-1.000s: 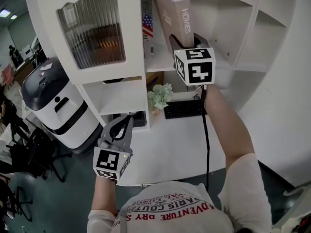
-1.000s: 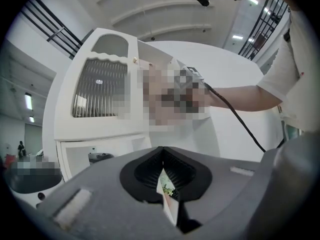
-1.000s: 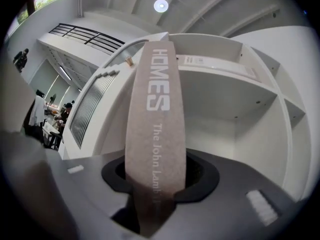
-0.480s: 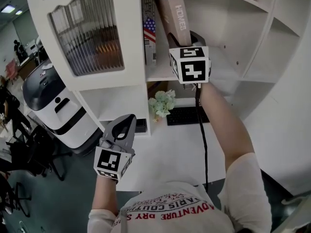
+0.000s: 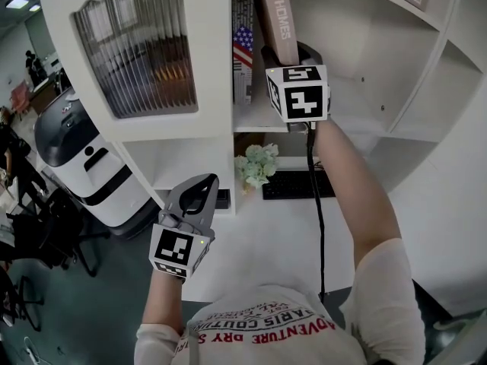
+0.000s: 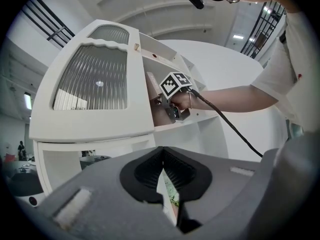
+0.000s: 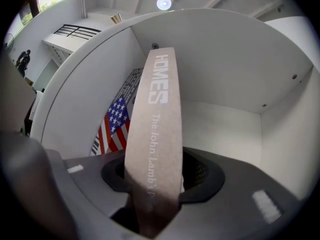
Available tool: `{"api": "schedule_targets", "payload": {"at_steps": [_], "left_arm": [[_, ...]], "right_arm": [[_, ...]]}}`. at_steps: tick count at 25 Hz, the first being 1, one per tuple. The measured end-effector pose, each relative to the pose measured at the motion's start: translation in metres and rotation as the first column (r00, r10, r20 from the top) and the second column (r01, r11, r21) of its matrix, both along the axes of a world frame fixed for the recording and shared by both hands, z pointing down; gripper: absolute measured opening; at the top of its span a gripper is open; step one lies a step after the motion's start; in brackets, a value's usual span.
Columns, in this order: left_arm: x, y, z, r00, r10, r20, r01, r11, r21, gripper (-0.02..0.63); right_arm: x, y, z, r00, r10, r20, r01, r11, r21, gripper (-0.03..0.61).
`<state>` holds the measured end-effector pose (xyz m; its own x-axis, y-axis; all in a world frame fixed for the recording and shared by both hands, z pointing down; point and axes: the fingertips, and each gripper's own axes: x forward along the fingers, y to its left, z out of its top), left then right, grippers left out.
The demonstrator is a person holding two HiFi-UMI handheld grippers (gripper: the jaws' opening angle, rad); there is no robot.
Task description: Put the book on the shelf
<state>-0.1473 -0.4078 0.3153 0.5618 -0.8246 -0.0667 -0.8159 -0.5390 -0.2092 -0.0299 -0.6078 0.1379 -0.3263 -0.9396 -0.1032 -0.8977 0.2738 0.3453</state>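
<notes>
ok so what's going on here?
A person is shelving a tan book titled HOMES with the right gripper. The book is inside the open shelf compartment, leaning a little, beside a flag-cover book. It sits between the gripper's jaws, which have just eased open slightly, so release looks near. The left gripper hangs low, shut and empty.

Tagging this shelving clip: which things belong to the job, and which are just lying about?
Job: tan book, held by the right gripper, jaws just eased wider; shelf.
Lying about: flag-covered book, keyboard, flowers, idle left gripper, shut.
</notes>
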Motion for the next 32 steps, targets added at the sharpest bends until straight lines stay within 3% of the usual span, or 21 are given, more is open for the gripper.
{"api": "schedule_targets", "payload": {"at_steps": [12,17,21,29,32], "left_arm": [[-0.015,-0.011,0.005,0.999,-0.035,0.009,0.035,0.999,-0.022,0.006],[-0.019,-0.007,0.007,0.999,-0.036,-0.013,0.036,0.998,-0.044,0.006],[-0.018,0.002,0.001,0.999,-0.028,-0.02,0.027,0.999,-0.025,0.006],[-0.013,0.034,-0.003,1.0,0.017,-0.004,-0.017,1.0,0.004,0.006],[-0.014,0.044,-0.004,0.999,0.034,0.0,-0.034,0.999,0.01,0.006]], "right_arm": [[-0.011,-0.021,0.005,0.998,-0.065,0.022,0.066,0.997,-0.027,0.246],[-0.009,-0.008,0.004,0.999,-0.046,0.026,0.046,0.999,-0.001,0.311],[-0.007,0.017,0.0,0.999,-0.024,-0.04,0.027,0.997,0.069,0.311],[0.008,0.093,0.004,0.995,-0.078,0.062,0.07,0.991,0.112,0.3],[0.015,0.122,0.008,0.993,-0.089,0.075,0.076,0.984,0.16,0.184]]}}
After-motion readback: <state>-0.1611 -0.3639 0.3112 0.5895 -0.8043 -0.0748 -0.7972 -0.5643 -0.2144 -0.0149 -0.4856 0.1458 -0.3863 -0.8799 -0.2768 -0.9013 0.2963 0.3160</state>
